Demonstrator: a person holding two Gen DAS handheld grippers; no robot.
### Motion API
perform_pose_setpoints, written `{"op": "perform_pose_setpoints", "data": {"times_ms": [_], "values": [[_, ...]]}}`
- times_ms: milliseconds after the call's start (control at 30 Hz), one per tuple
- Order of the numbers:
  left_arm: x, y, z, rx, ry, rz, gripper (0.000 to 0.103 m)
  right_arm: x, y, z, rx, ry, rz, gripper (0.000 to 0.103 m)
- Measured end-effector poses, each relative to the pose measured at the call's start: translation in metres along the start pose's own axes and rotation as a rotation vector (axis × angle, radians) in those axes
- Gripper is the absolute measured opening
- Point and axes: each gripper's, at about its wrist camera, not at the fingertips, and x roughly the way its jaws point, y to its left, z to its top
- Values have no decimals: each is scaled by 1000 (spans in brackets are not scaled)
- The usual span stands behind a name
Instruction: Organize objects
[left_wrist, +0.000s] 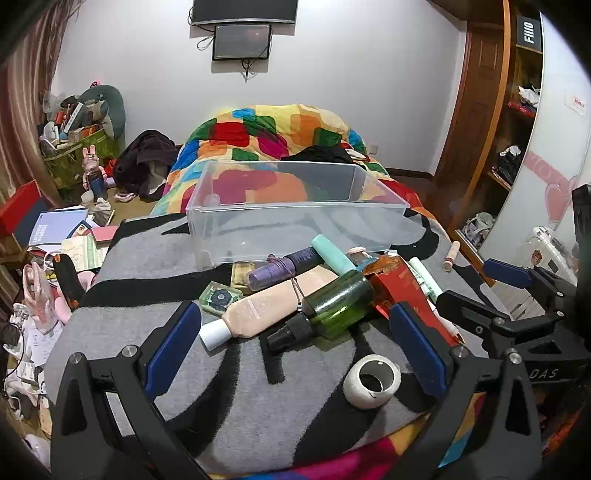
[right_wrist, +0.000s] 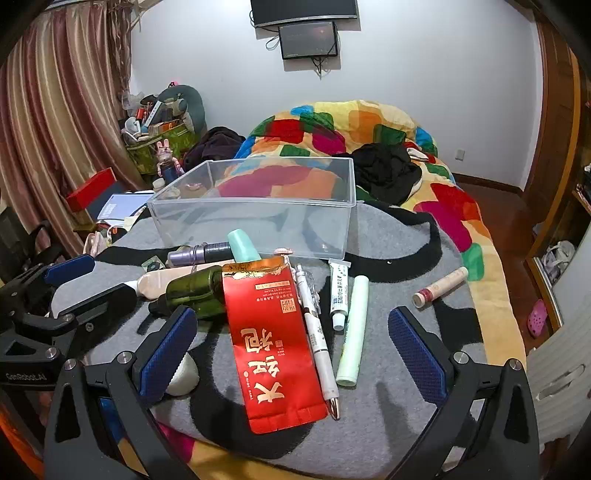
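A clear plastic bin (left_wrist: 295, 218) (right_wrist: 255, 218) stands empty on the grey and black blanket. In front of it lies a pile: a beige tube (left_wrist: 266, 306), a green bottle (left_wrist: 340, 299) (right_wrist: 195, 288), a purple bottle (left_wrist: 280, 267), a mint tube (left_wrist: 332, 254), a red packet (right_wrist: 273, 343), a white pen (right_wrist: 317, 339), a light green stick (right_wrist: 354, 328) and a small ointment tube (right_wrist: 339, 291). A tape roll (left_wrist: 372, 380) lies near me. My left gripper (left_wrist: 295, 332) is open and empty before the pile. My right gripper (right_wrist: 291, 339) is open over the red packet.
A pink tube (right_wrist: 439, 288) lies apart at the right on the blanket (right_wrist: 388, 406). A colourful quilt (left_wrist: 266, 136) with dark clothes fills the bed behind the bin. Clutter and books (left_wrist: 55, 229) cover the floor at left. A wooden wardrobe (left_wrist: 491, 110) stands at right.
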Motion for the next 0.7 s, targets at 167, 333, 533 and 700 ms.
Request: {"op": "perform_pose_setpoints", "data": {"times_ms": [167, 333, 533, 700], "values": [[0, 2, 0, -7, -5, 6, 103, 2, -1, -1, 2, 1, -13, 103], [-3, 4, 0, -7, -15, 13, 103, 4, -4, -2, 16, 12, -8, 103], [-5, 3, -1, -4, -31, 27, 103, 7, -4, -2, 18, 29, -31, 103], [-4, 3, 0, -3, -31, 24, 103, 8, -6, -3, 28, 48, -25, 103]]}}
